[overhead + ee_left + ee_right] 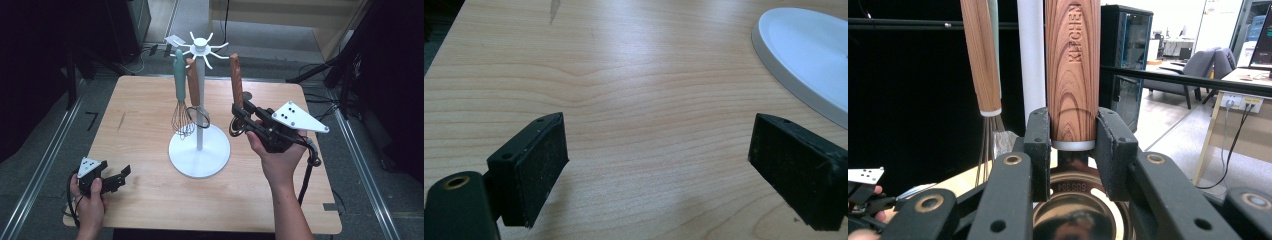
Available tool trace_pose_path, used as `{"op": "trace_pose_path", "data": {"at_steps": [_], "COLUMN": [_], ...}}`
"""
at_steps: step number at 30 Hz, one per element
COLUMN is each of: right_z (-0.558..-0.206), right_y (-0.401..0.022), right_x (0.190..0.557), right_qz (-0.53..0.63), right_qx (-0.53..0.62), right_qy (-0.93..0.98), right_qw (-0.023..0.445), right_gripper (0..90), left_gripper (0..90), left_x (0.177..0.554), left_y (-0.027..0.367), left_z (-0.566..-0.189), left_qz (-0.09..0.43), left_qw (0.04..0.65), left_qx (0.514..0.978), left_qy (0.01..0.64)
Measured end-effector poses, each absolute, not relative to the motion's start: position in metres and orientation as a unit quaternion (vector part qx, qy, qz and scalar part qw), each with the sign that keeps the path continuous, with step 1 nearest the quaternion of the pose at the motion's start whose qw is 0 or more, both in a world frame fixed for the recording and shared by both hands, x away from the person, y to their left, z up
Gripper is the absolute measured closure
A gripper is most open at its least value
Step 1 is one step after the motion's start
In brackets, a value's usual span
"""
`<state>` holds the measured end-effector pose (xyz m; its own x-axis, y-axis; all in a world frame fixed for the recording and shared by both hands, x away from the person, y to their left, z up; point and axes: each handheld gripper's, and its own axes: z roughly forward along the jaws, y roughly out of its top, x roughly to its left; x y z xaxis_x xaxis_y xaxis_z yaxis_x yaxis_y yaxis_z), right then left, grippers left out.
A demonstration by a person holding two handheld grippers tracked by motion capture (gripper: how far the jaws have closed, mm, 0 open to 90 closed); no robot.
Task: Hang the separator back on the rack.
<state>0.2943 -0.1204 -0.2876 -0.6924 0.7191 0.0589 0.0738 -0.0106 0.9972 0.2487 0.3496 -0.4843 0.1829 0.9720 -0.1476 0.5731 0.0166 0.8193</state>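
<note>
The right gripper (1073, 145) has its two black jaws closed on the wooden handle (1072, 70) of a kitchen utensil, pressing on the handle's lower end just above a white collar; the word KITCHEN is stamped into the wood above the grip. Below the jaws, close to the camera, sits the utensil's shiny metal head (1075, 215) (what kind of tool it is cannot be told). In the high view the same right gripper (243, 116) holds the handle (236, 80) upright, clear of the wooden table (145, 130), with the person's right hand (277, 155) wrapped around the gripper body.

Just beyond the held handle, on its far side from the gripper, rises the white post of the utensil stand (199, 100), with hooks spreading from its top and a round white base on the table. Hanging from those hooks, past the post, are a second wood-handled utensil (193, 85) and a teal-handled whisk (181, 100), side by side.

Well apart from all this, at the near left corner of the table, the left gripper (117, 179) rests low in the person's left hand (92, 200). Its jaws stand wide apart with nothing between them; the left gripper view shows bare tabletop (624, 100) in the gap and the rim of the stand's base (804, 60) off to the upper right.
</note>
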Motion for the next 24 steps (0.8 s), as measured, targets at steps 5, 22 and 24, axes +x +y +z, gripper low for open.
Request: {"op": "trace_pose_path", "data": {"at_steps": [5,22,24], "right_z": [-0.286,-0.286,-0.286], "right_y": [-0.117,-0.104,-0.102], "right_x": [0.296,0.310,0.311], "right_qz": [0.645,0.648,0.650], "right_qx": [0.298,0.296,0.296], "right_qy": [0.658,0.664,0.665], "right_qw": [0.248,0.226,0.217], "right_gripper": [71.2,71.3,71.2], "left_gripper": [9.3,9.4,9.3], "left_x": [0.249,0.249,0.249], "left_y": [0.350,0.350,0.350], "left_z": [-0.484,-0.484,-0.484], "left_qz": [0.249,0.249,0.249], "left_qw": [0.402,0.402,0.402], "left_qx": [0.655,0.655,0.655], "left_qy": [0.589,0.589,0.589]}}
